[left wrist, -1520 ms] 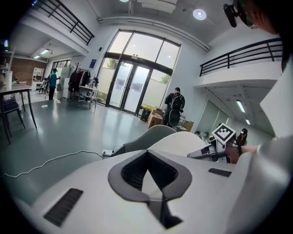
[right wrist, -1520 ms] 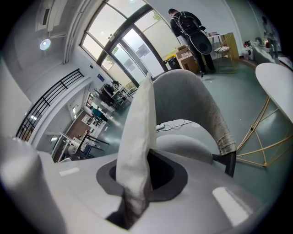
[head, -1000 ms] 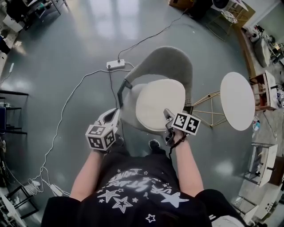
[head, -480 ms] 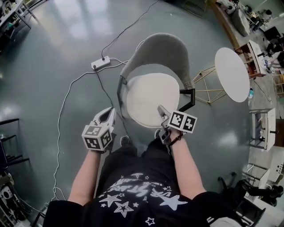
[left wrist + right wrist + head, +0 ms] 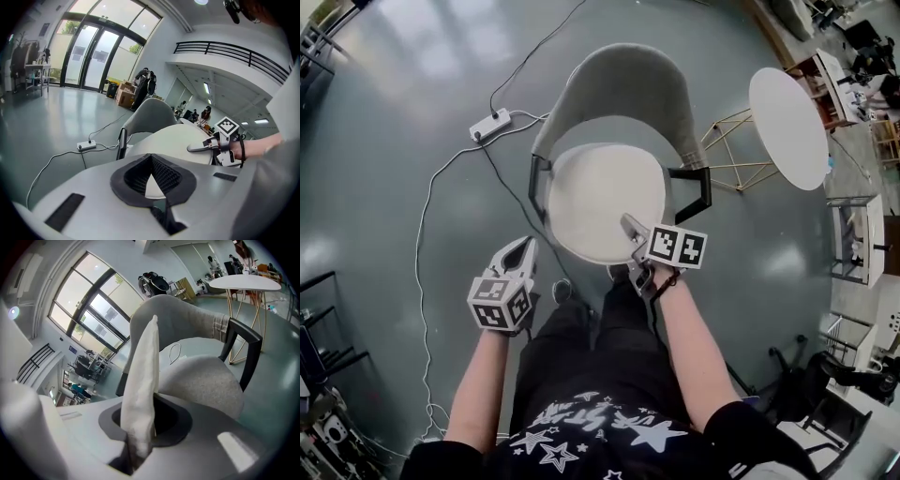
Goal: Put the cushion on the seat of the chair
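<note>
The round white cushion (image 5: 605,199) lies over the seat of the grey chair (image 5: 623,84) and hides almost all of it from above. My right gripper (image 5: 630,225) is shut on the cushion's near edge. In the right gripper view the cushion (image 5: 140,390) runs edge-on out of my right gripper (image 5: 139,439), with the grey seat (image 5: 206,380) beside it. My left gripper (image 5: 523,246) hangs to the left of the chair, over the floor, shut on nothing. The left gripper view shows the cushion (image 5: 173,138) past my left gripper (image 5: 151,157).
Black armrests (image 5: 692,192) flank the seat. To the right of the chair stands a round white table (image 5: 787,112) on gold legs. A power strip (image 5: 490,125) and its cables lie on the floor at left. The person's feet (image 5: 561,292) are close to the chair's front.
Both grippers have sunk. The cushion, earlier offset to the right with bare seat showing, has come down and now covers the seat.
</note>
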The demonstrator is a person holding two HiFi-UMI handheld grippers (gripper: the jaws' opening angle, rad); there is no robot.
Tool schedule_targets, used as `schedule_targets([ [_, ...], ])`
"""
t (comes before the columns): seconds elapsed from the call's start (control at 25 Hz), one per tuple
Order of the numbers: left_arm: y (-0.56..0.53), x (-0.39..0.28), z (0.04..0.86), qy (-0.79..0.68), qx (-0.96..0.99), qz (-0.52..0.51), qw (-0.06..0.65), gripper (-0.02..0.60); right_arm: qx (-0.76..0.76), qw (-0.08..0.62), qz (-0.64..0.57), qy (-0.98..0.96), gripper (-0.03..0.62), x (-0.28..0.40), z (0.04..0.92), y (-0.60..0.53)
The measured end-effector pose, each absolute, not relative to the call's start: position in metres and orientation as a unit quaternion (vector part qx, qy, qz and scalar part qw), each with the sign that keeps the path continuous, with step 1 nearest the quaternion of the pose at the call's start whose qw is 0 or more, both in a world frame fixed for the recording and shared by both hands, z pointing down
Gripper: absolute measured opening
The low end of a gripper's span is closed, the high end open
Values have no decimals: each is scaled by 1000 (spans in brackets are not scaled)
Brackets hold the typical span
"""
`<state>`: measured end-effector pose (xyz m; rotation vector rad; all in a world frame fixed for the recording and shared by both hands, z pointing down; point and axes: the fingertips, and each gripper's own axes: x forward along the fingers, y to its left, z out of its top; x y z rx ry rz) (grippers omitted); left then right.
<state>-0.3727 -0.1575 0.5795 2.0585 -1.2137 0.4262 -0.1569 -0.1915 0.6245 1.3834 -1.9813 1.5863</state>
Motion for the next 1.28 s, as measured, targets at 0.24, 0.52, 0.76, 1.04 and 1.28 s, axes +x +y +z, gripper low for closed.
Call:
schedule_targets([
  [0.24,-162,-351,602,-474,782,176,364,8,478,148,544,-674,57,-130,654,-203],
  [0.52,-164,-315,635,-472,772,191,381,8,489,201,509,-680,60,-102,693,-209],
  [0.76,-164,-288,662,-473,762,203,393,8,490,241,503,-670,75,-76,734,-209],
  [1.04,-165,-265,695,-479,746,217,409,8,494,241,512,-660,80,-59,770,-209],
  [1.28,-175,-245,710,-476,746,225,409,7,480,229,536,-656,83,-53,794,-212],
])
